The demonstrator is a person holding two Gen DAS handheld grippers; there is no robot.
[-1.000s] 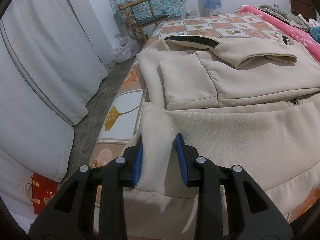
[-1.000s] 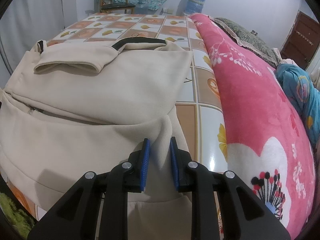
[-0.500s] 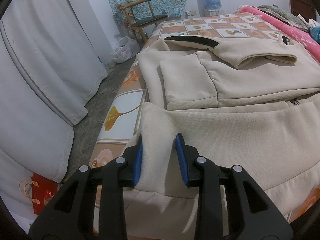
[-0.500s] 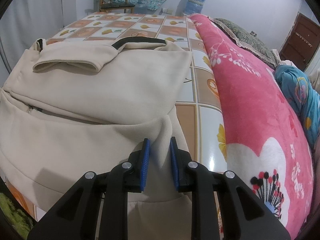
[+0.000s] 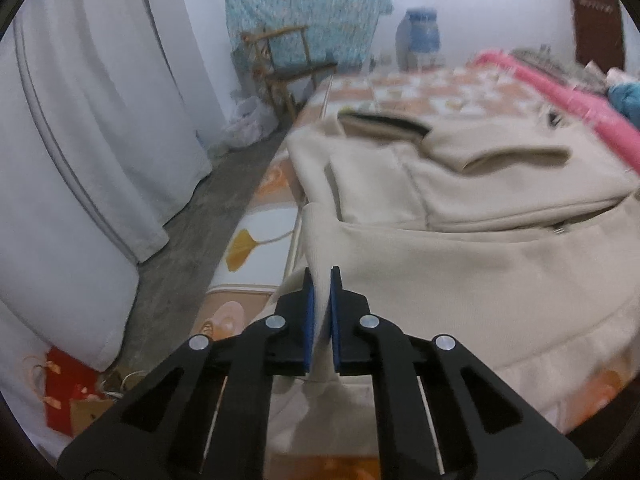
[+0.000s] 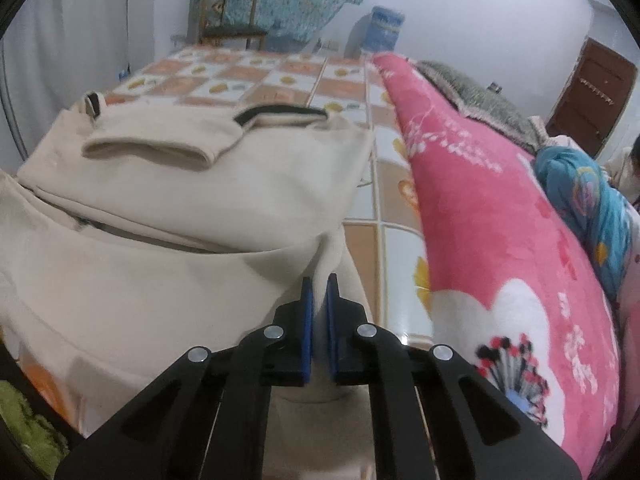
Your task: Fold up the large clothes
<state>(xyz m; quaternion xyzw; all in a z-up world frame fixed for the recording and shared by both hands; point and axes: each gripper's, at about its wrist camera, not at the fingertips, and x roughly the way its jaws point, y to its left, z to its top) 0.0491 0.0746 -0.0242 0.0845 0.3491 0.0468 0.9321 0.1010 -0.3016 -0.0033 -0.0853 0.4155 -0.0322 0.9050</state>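
Observation:
A large cream zip-up jacket lies on the bed, sleeves folded across its chest; it also shows in the right wrist view. My left gripper is shut on the jacket's ribbed bottom hem at its left corner and holds it lifted. My right gripper is shut on the hem at the right corner, also lifted. The raised hem part hangs between both grippers above the jacket body. The dark collar lies at the far end.
The bed has an orange-and-white tile-pattern sheet. A pink floral blanket is heaped along the right side. White curtains and grey floor lie left of the bed. A wooden chair and water jug stand at the back.
My left gripper has closed from open onto the hem. Both grippers have risen, lifting the hem off the bed; the view is blurred with motion.

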